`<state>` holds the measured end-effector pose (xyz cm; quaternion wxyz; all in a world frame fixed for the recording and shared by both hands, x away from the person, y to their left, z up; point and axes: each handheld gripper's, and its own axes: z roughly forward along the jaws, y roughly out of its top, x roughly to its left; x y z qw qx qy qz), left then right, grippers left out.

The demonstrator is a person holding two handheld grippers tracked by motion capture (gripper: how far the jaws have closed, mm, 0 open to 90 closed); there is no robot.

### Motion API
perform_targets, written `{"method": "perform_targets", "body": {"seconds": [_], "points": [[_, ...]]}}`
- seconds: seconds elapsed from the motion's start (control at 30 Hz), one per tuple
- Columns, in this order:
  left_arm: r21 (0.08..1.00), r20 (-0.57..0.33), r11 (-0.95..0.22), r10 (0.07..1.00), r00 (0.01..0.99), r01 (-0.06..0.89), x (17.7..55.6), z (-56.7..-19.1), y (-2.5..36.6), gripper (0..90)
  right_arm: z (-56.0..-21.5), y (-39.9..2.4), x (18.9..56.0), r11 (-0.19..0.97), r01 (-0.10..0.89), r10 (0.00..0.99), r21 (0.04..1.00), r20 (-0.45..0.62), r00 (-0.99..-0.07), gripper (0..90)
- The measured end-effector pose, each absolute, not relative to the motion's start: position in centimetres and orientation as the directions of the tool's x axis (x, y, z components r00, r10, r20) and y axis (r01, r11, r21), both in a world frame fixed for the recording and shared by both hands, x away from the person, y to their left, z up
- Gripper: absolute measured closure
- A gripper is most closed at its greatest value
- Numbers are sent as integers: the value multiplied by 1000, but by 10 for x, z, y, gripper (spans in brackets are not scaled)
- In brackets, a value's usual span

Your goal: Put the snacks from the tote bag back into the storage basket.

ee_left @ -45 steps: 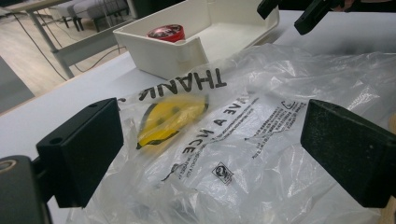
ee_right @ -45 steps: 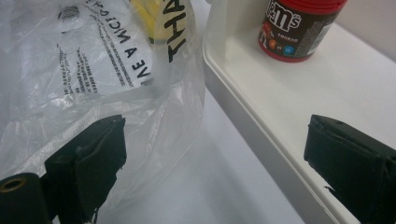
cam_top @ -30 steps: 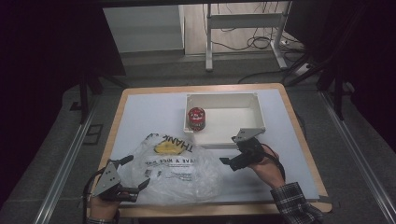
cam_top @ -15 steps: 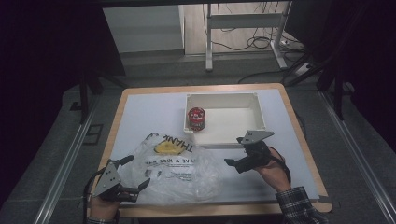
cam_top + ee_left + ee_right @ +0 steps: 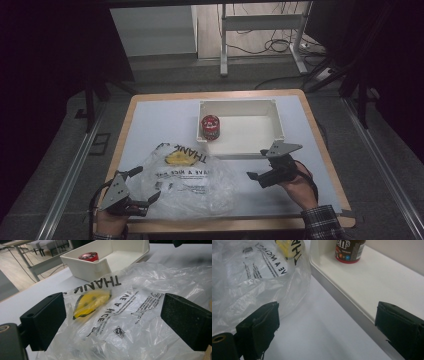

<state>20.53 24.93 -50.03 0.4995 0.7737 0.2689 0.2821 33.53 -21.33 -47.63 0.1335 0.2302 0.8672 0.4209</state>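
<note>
My right gripper (image 5: 257, 178) is released, its jaws wide with nothing between them, hovering over the bare white table top (image 5: 150, 120) just beside the near wall of the shallow white plastic tray (image 5: 277, 120). My left gripper (image 5: 145, 192) is also spread apart, its jaws either side of the near corner of the crumpled clear plastic bag with black lettering and a yellow smiley (image 5: 192, 177). A red-lidded round candy tub (image 5: 210, 127) stands in the tray's left corner.

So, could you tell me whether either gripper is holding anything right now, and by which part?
Nothing is held. The left gripper has open jaws around the plastic bag edge; the right gripper is open beside it.
</note>
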Motion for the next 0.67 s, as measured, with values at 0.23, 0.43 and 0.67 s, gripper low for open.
{"method": "perform_targets", "body": {"seconds": [0.23, 0.43, 0.67], "points": [[924, 168, -357, 698, 696, 135, 205, -500, 249, 60, -478, -225, 330, 535, 303, 531, 789, -35, -847, 60], [924, 166, -357, 698, 697, 137, 205, -501, 249, 60, -483, -236, 326, 542, 324, 542, 776, -27, -840, 60], [924, 167, -357, 701, 694, 139, 206, -500, 250, 59, -490, -243, 323, 557, 352, 555, 752, -22, -832, 60]]}}
